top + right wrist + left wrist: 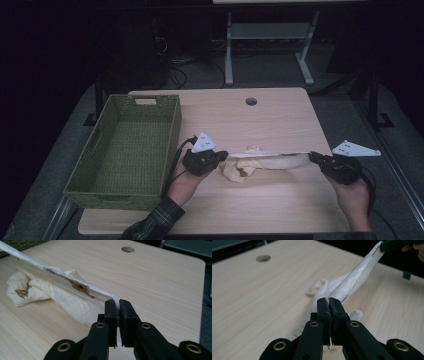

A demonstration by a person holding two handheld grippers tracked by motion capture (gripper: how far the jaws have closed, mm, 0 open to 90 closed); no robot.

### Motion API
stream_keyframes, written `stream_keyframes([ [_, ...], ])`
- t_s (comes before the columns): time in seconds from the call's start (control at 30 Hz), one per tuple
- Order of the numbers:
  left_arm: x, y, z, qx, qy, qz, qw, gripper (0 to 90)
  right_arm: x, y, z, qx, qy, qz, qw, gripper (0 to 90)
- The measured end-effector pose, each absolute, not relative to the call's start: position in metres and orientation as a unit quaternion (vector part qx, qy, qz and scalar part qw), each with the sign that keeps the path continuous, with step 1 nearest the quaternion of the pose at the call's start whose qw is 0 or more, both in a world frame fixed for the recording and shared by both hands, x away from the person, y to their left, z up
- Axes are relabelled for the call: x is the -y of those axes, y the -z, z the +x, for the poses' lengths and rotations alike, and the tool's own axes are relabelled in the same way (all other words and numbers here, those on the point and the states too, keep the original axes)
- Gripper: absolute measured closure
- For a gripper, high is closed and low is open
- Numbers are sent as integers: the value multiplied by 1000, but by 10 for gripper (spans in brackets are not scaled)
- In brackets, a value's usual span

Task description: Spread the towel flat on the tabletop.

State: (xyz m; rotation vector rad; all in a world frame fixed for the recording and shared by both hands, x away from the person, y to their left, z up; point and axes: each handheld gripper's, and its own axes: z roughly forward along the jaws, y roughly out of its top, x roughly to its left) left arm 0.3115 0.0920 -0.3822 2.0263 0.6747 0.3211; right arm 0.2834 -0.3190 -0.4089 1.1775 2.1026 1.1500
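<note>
A cream cloth [265, 161] with brown stains hangs stretched between my two grippers above the light wooden table [270, 115]. My left gripper [223, 155] is shut on the cloth's left end; in the left gripper view its jaws [329, 301] pinch the fabric [352, 280], which runs up toward the other gripper [394, 245]. My right gripper [312, 157] is shut on the right end; in the right gripper view the pads [117, 305] clamp the cloth's edge [65, 290]. The slack middle of the cloth sags onto the table.
A green woven basket [172, 125] stands at the table's left, close to my left hand. A round cable hole [251, 101] sits near the table's far edge. Beyond the table stand a desk frame [270, 35] and cables on the floor.
</note>
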Motion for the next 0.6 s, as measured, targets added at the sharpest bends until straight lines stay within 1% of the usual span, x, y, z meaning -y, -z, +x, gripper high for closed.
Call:
stream_keyframes([
  [0.1,-97,364,311,-273,-145,817,487,879,319,396,279,-762,-427,419,247,849],
  [0.33,-106,340,312,-281,-158,794,515,881,313,373,275,-757,-441,399,269,848],
  [0.37,-110,331,312,-280,-163,790,520,881,311,364,276,-754,-448,393,276,849],
  [0.4,-110,331,312,-280,-163,790,520,881,311,364,276,-754,-448,393,276,849],
  [0.43,-114,322,310,-281,-170,781,531,881,309,354,274,-749,-457,386,284,849],
  [0.47,-114,322,310,-281,-170,781,531,881,309,354,274,-749,-457,386,284,849],
  [0.6,-122,304,304,-275,-182,769,548,881,305,333,266,-742,-470,370,303,849],
])
